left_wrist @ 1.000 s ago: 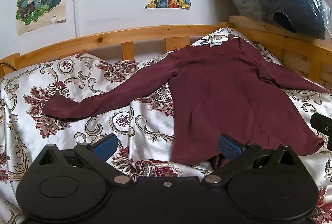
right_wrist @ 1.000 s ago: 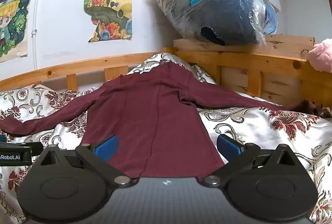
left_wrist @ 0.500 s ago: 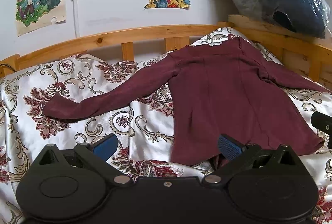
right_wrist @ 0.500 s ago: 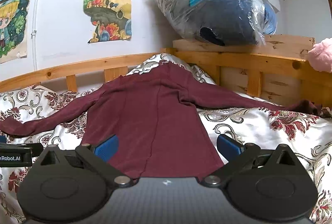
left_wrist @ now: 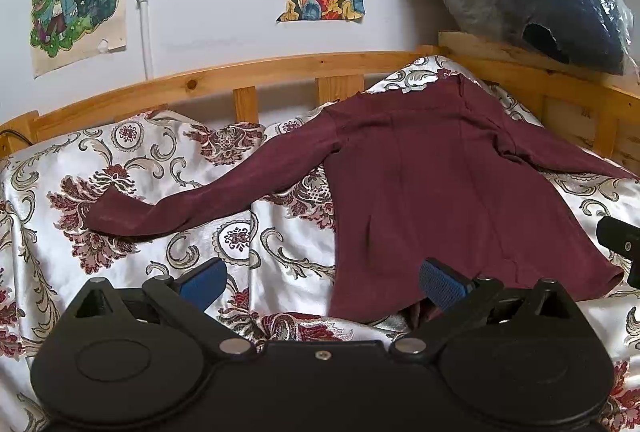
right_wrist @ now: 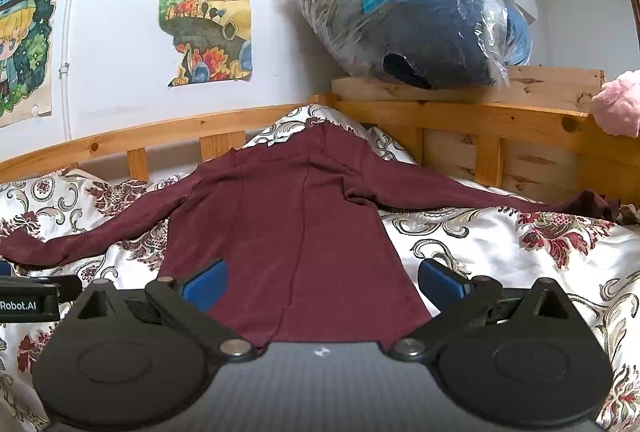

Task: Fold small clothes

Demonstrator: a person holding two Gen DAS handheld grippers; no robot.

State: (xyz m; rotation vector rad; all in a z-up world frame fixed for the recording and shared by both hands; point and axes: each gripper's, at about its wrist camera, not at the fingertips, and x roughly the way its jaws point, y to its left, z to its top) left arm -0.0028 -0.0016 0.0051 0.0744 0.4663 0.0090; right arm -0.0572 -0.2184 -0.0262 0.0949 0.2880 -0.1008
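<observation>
Both grippers, left (left_wrist: 320, 278) and right (right_wrist: 322, 278), spread wide, empty, near hem of maroon top (right_wrist: 296, 232); top flat on floral bedspread (left_wrist: 120, 192), sleeves out; seemingly no fold made yet, all folding left

Soft, even light is filling both wrist views, and shadows are staying faint under the maroon shirt (left_wrist: 420, 184). The satin bedspread (left_wrist: 280, 228) is throwing pale glare along its folds, and the plastic-wrapped bundle (right_wrist: 416, 24) is glinting with small highlights. Fisheye distortion is bending the wooden bed rail (right_wrist: 160, 136) into an arc, and dark vignetting is creeping into the corners. Focus is holding sharp across the middle of each frame.
</observation>
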